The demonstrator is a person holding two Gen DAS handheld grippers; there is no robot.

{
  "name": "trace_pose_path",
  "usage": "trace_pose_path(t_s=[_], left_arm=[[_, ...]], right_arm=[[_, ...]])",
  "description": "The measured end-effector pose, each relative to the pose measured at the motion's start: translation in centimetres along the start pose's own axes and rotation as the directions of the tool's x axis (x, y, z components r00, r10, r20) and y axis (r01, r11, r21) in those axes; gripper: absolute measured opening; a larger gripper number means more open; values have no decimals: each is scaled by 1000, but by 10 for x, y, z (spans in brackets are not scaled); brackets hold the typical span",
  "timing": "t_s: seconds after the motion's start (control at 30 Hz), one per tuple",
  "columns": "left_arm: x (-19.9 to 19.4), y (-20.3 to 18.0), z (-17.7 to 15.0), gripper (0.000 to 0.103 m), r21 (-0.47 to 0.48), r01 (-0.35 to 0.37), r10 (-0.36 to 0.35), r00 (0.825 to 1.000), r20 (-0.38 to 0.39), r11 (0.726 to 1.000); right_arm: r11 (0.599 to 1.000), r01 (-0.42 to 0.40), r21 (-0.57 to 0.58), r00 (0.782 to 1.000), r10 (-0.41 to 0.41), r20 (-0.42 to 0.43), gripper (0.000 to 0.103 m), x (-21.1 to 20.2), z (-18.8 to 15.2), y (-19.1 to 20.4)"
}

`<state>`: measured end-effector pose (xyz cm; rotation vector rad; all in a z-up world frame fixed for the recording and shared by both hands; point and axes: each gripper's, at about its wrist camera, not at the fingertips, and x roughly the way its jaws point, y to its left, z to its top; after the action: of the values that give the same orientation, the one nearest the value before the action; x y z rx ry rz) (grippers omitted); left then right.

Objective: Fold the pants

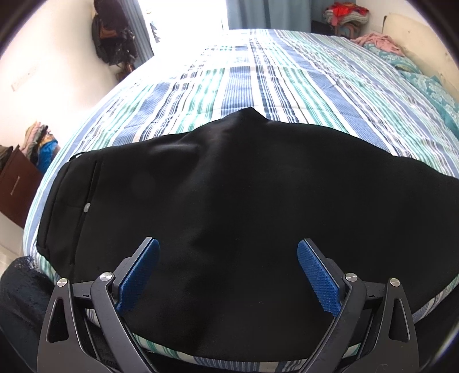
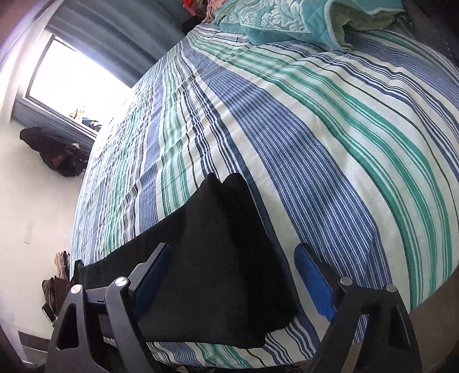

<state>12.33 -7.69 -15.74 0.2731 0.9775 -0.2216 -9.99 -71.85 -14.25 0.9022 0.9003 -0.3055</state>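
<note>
Pants (image 1: 229, 215): plain black, one small grey button (image 1: 87, 207) near the left edge. Bedspread (image 1: 287, 86): white ground with blue, teal-green and thin dark stripes. Quilt (image 2: 287, 20), far right: turquoise with white floral pattern. Gripper pads (image 1: 137, 275): textured blue on black frames. Cabinet (image 1: 17, 186), left: dark brown. Walls: white.

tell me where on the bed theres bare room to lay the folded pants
Bare striped blue-green bedspread stretches beyond the black pants toward the bright window, and to their right in the right wrist view. Crowded: the teal quilted pillows at the head end.
</note>
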Motion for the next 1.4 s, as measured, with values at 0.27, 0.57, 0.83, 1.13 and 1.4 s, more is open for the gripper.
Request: trace_pose_path(t_s=[0.27,0.57,0.83,1.13,1.4], left_arm=[[1,-8,-2,98,29,-18,18,1000,-9,999],[1,-5,-1,98,0,20,-20,1000,-8,1000],[0,16,4,98,-95,95,-93,995,24,991],[-6,64,4,98,-235,150,-138,988,66,960],[-21,82,3,98,-293,200,-175,978,112,935]], right_arm=[[997,-70,26,985,73,-157,61,29,14,-2],[976,-185,114,979,193,-61,15,8,-5,26],[834,-535,133,840,543,-26,14,16,-57,162],[749,-653,108,730,661,-171,14,139,-143,367],[840,-458,-292,879,377,-292,53,185,-208,477]])
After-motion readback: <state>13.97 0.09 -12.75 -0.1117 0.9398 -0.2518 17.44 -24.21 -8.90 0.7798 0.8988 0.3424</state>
